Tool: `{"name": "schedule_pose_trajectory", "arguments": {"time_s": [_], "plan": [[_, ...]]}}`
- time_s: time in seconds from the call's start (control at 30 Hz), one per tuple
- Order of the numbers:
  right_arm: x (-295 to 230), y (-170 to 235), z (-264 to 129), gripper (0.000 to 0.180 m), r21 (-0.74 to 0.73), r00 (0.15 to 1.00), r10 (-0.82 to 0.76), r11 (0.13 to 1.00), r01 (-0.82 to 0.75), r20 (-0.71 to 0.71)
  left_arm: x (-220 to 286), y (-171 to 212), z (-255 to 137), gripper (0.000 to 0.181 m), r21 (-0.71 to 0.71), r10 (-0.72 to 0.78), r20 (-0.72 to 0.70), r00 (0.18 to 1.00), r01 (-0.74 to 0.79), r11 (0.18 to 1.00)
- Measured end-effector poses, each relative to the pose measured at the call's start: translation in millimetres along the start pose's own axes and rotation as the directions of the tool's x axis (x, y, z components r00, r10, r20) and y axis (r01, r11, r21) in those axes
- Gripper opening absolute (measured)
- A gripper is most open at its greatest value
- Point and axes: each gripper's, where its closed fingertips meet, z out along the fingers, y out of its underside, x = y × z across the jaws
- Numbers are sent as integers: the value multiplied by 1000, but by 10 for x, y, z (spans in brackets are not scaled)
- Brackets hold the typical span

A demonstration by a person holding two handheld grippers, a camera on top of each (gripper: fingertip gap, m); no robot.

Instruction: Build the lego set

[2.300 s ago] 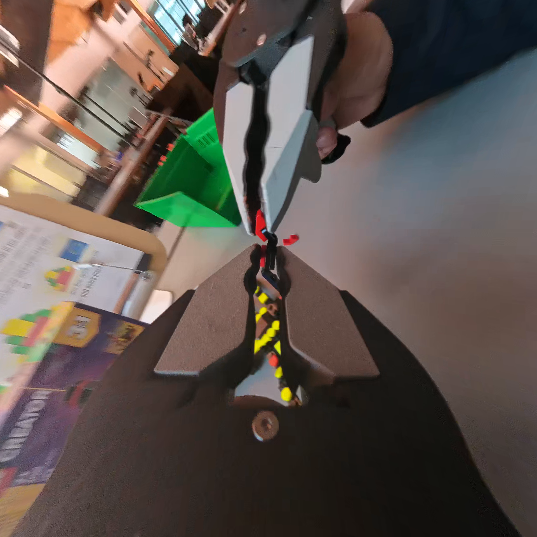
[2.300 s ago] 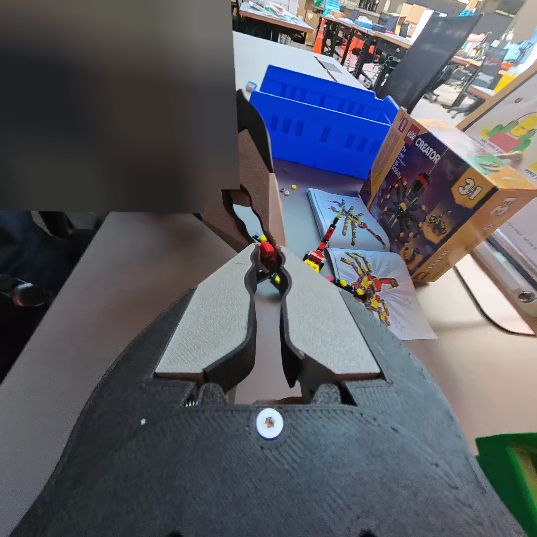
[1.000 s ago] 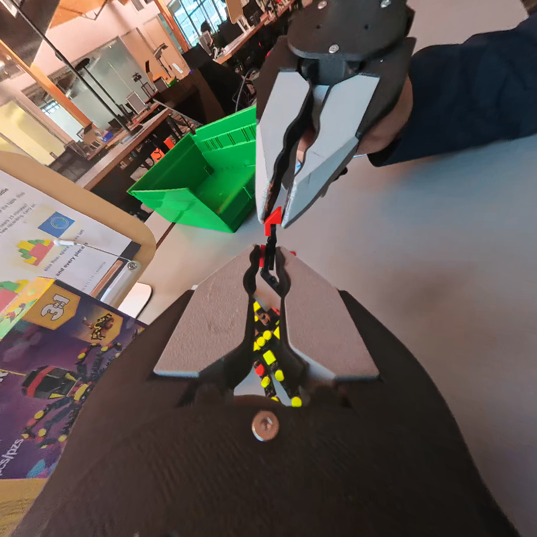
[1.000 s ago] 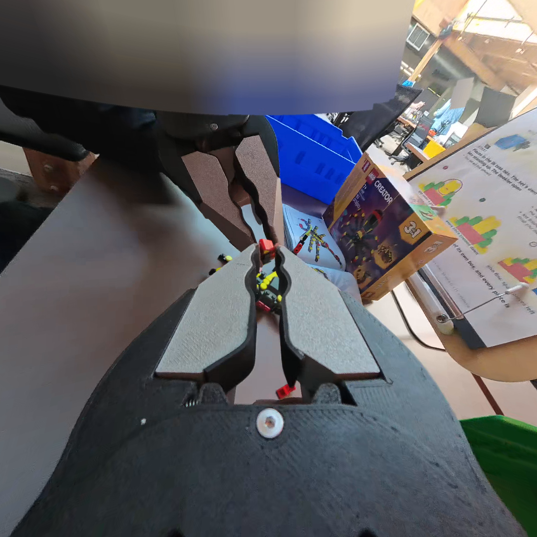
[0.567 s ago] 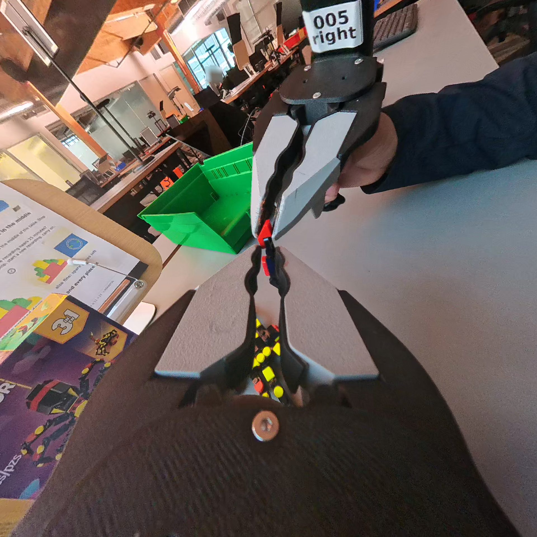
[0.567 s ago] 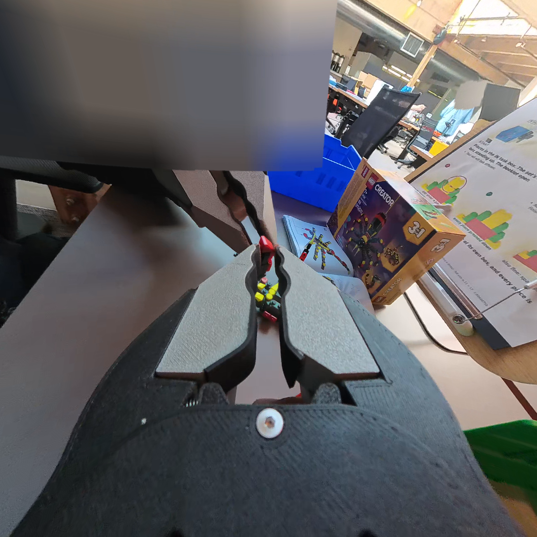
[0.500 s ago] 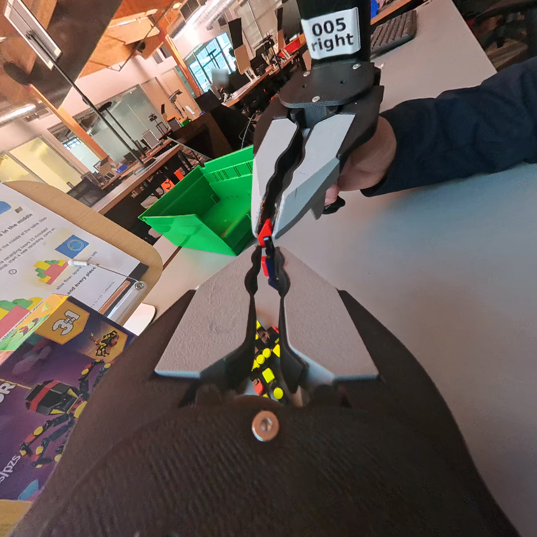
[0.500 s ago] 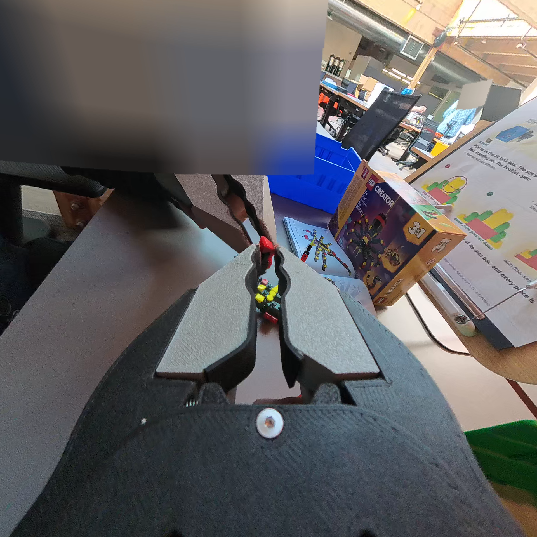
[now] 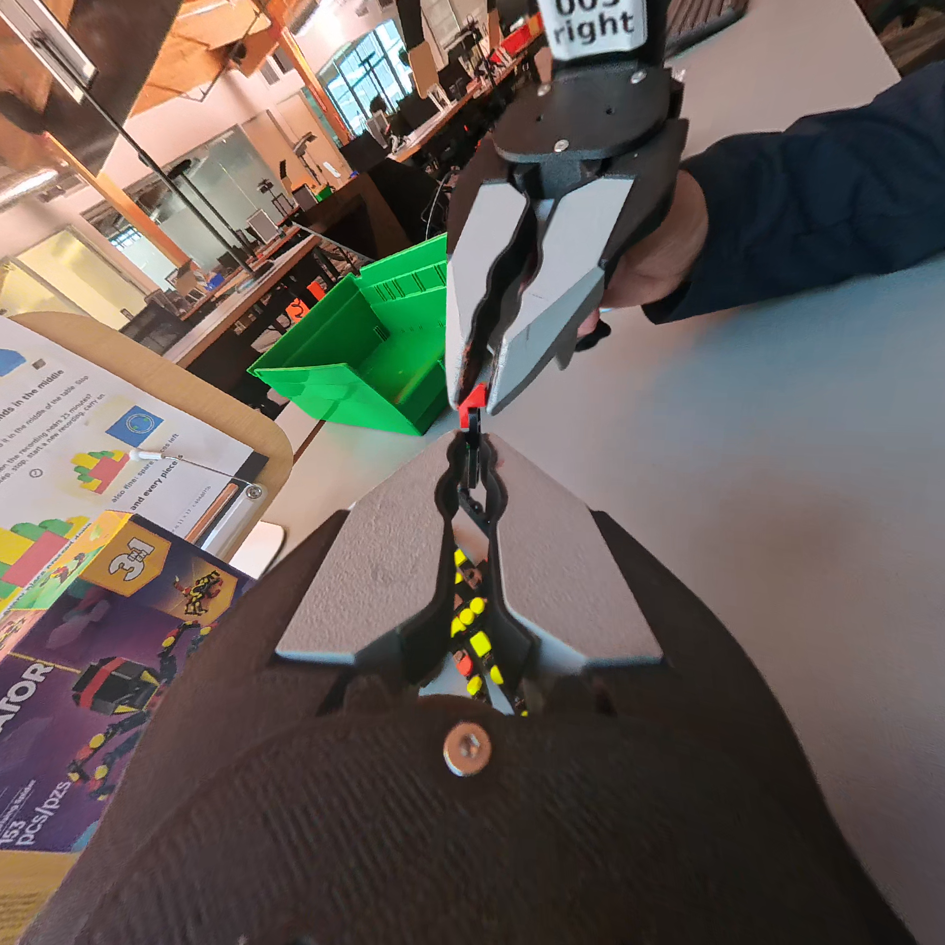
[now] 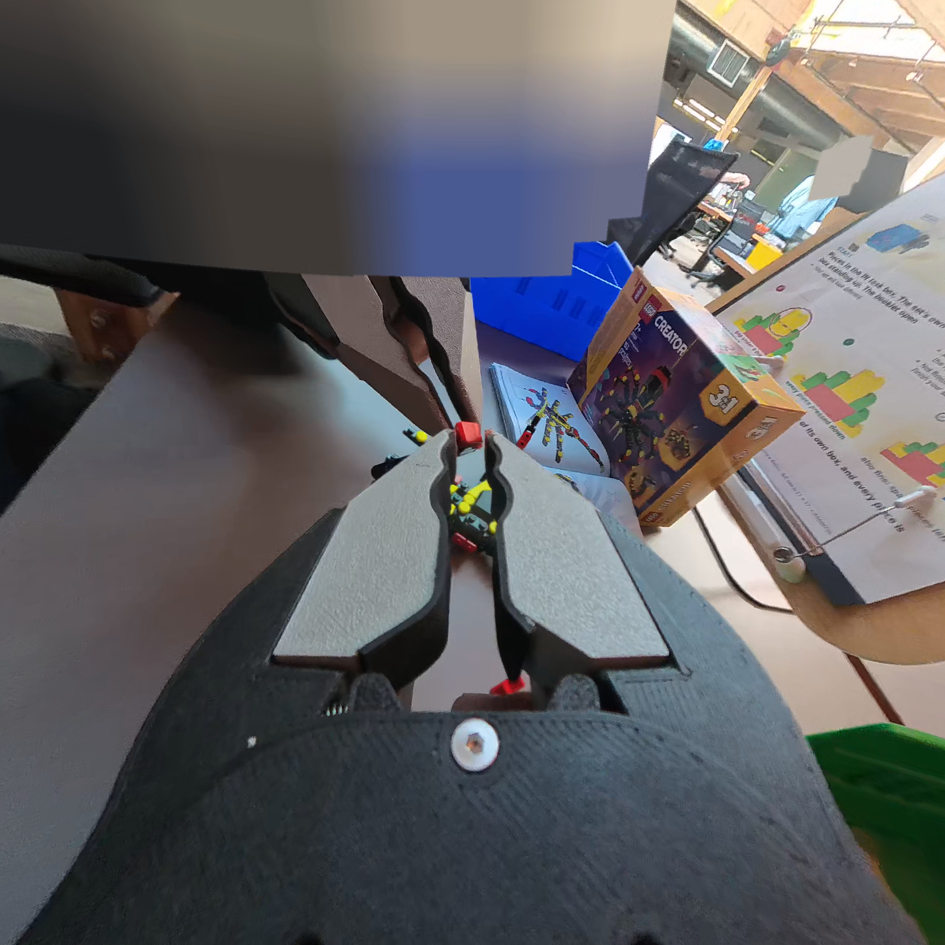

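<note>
My left gripper [image 9: 470,450] is shut on a thin black lego piece [image 9: 471,463] and holds it above the table. My right gripper [image 9: 473,404] comes from above, tip to tip with it, shut on a small red piece [image 9: 473,401] that touches the top of the black piece. In the right wrist view my right gripper [image 10: 469,441] pinches the red piece [image 10: 468,433], with the left gripper's brown fingers [image 10: 409,368] just beyond. A black, yellow and red model [image 10: 470,511] lies on the table below; it also shows between my left fingers [image 9: 473,629].
A green bin [image 9: 368,358] stands at the table's far edge. The lego box [image 10: 675,404], open booklet [image 10: 542,414], blue bin [image 10: 552,301] and a tilted instruction board [image 10: 844,409] stand on one side. Loose pieces [image 10: 417,435] and a red piece [image 10: 506,685] lie on the table. My two grippers' fingertips are within a few centimetres of each other.
Both grippers have tilted upright from their earlier sideways pose and have stayed tip to tip. The red piece has stayed against the black piece. Both stay shut.
</note>
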Motion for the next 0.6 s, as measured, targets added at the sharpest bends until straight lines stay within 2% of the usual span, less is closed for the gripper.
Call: {"name": "schedule_pose_trajectory", "arguments": {"time_s": [0.17, 0.23, 0.27, 0.43, 0.6], "plan": [[-66, 13, 21, 16, -26, 999, -29, 999, 29, 18, 2, 29, -4, 0, -32, 96, 20, 995, -95, 995], [-74, 6, 11, 14, -19, 999, -22, 1000, 22, 28, 25, 34, -8, 1, -43, 154, 23, 988, -153, 987], [-84, 15, 6, 9, -23, 999, -20, 1000, 21, 36, 45, 19, -12, 1, -35, 165, 16, 986, -164, 986], [-149, 29, 11, 8, -36, 997, -38, 999, 40, 66, 114, -6, -21, 1, -16, 190, -16, 982, -190, 982], [-164, 22, 6, 7, -34, 991, 69, 997, -65, 118, 138, -5, -31, 1, -23, 291, 1, 957, -291, 957]]}}
